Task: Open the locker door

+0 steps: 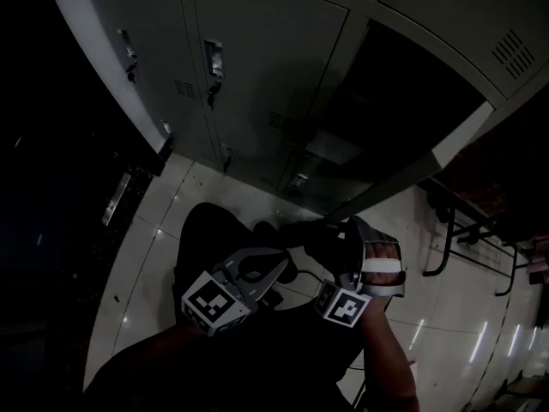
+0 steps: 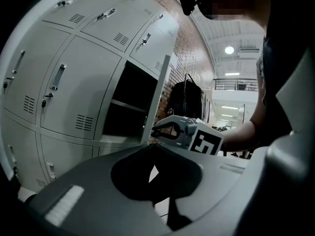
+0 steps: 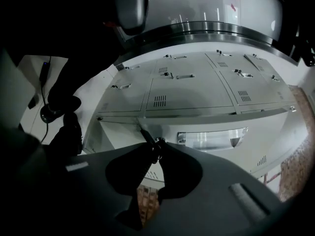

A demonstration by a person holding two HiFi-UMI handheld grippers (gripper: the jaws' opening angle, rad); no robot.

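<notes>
Right gripper [image 3: 156,146] jaws clamped on open locker door [image 2: 158,97] edge.

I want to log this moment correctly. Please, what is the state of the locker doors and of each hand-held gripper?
locker door: open, swung out from its compartment.
neighbouring locker doors: closed.
right hand-held gripper: shut on the locker door, at its latch.
left hand-held gripper: shut, holding nothing.
</notes>
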